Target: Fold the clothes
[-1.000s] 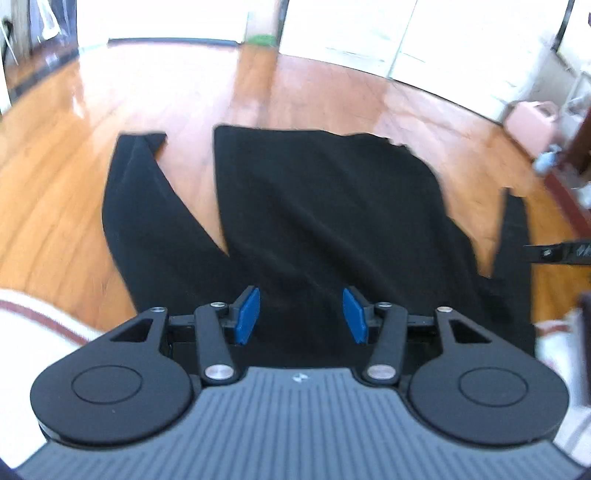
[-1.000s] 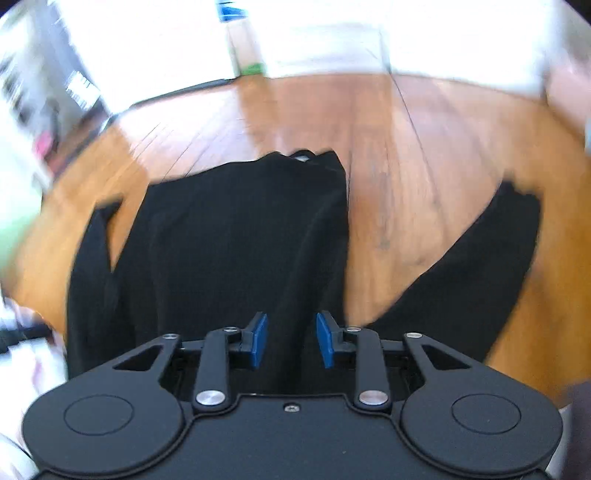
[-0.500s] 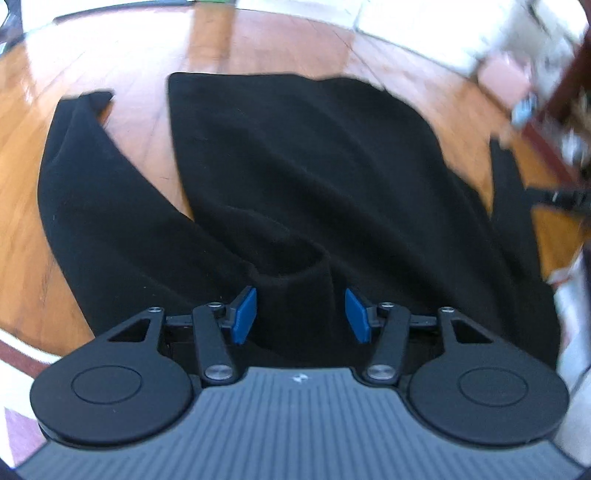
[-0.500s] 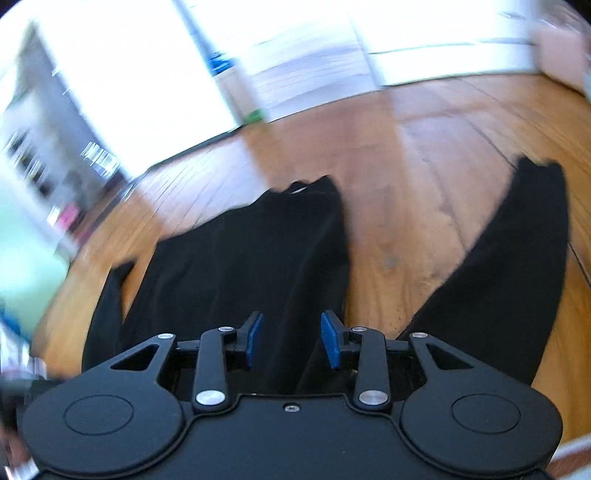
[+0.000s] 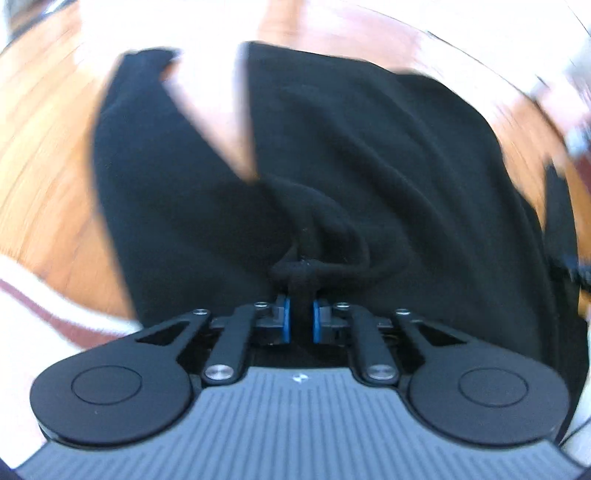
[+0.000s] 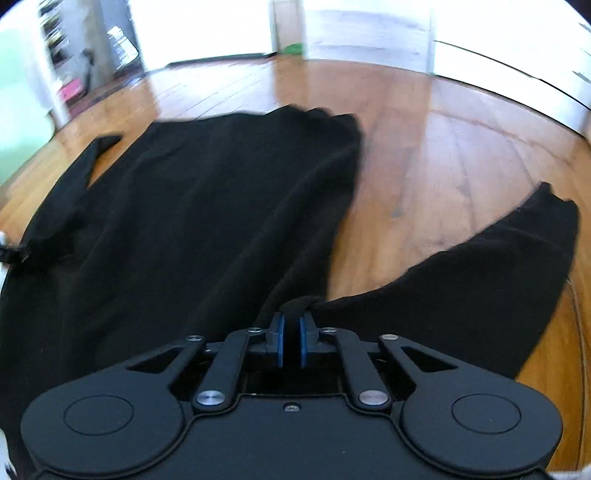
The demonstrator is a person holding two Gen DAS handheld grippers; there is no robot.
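A black long-sleeved top (image 5: 369,155) lies spread on the wooden floor (image 5: 44,155), with one sleeve (image 5: 147,155) angled off to the left. My left gripper (image 5: 300,319) is shut on a bunched fold of its near edge. In the right wrist view the same black top (image 6: 192,221) stretches away, with its other sleeve (image 6: 480,273) lying to the right. My right gripper (image 6: 291,341) is shut on a pinch of cloth where body and sleeve meet. The blue pads (image 6: 279,343) press the fabric between them.
A white cloth with a dark red stripe (image 5: 40,295) lies at the near left. The other gripper's tip (image 6: 7,251) shows at the far left edge of the right wrist view. White walls and doors (image 6: 369,33) ring the floor (image 6: 443,147), with shelves (image 6: 62,70) at the back left.
Both grippers dropped onto the near edge of the top and closed from open to shut on pinches of cloth. The fabric has bunched up at each pair of pads.
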